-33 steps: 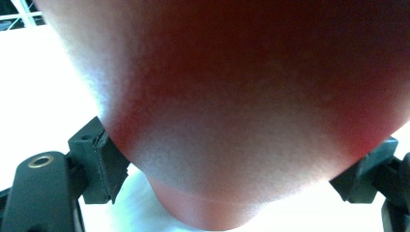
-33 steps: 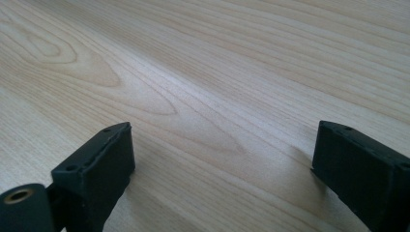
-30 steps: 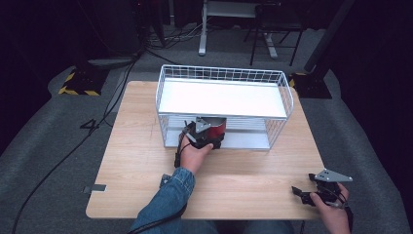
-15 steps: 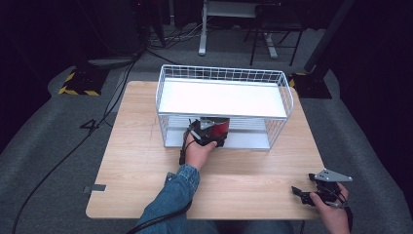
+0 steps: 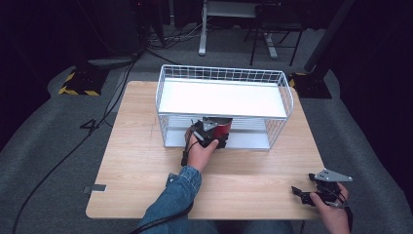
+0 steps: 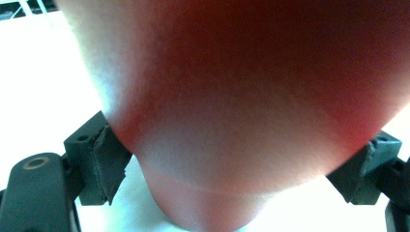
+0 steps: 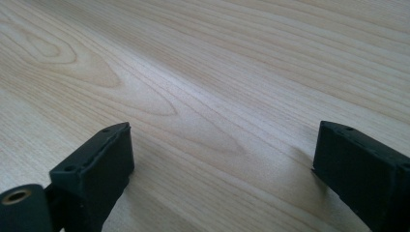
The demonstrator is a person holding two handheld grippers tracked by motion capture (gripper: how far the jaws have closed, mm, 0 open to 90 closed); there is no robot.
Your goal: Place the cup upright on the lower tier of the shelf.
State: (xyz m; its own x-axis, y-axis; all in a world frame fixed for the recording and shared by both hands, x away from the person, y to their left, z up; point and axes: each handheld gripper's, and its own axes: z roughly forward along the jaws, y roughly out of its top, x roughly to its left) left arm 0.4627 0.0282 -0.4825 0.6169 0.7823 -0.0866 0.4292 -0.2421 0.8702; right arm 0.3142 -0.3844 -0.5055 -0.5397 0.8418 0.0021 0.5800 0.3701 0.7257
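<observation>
Two grippers are showing in the high view. The left gripper (image 5: 210, 132) is reaching under the upper shelf of a white wire rack (image 5: 224, 97), which is standing on a wooden table (image 5: 141, 161). The right gripper (image 5: 315, 192) is resting at the table's near right corner, well apart from the rack.

A red object (image 5: 223, 127) is sitting at the left gripper's tip, at the front opening of the rack's lower level. From above, the upper shelf is covering most of it, so its shape and long axis cannot be told there. The left gripper view is supplying what the high view is not: the red object (image 6: 251, 96), rounded and narrowing toward the bottom of that view, is sitting between the two black jaws, and both pads (image 6: 104, 159) are pressing against its sides. It is too close and blurred to name more exactly, and its upper part is cut off by the frame. Bright white surface is showing behind it.

The right gripper view is showing its jaws spread wide, with bare wood grain (image 7: 208, 96) between them and nothing held; in the high view these jaws are too small to judge. A denim sleeve (image 5: 175, 195) is covering the left forearm.
</observation>
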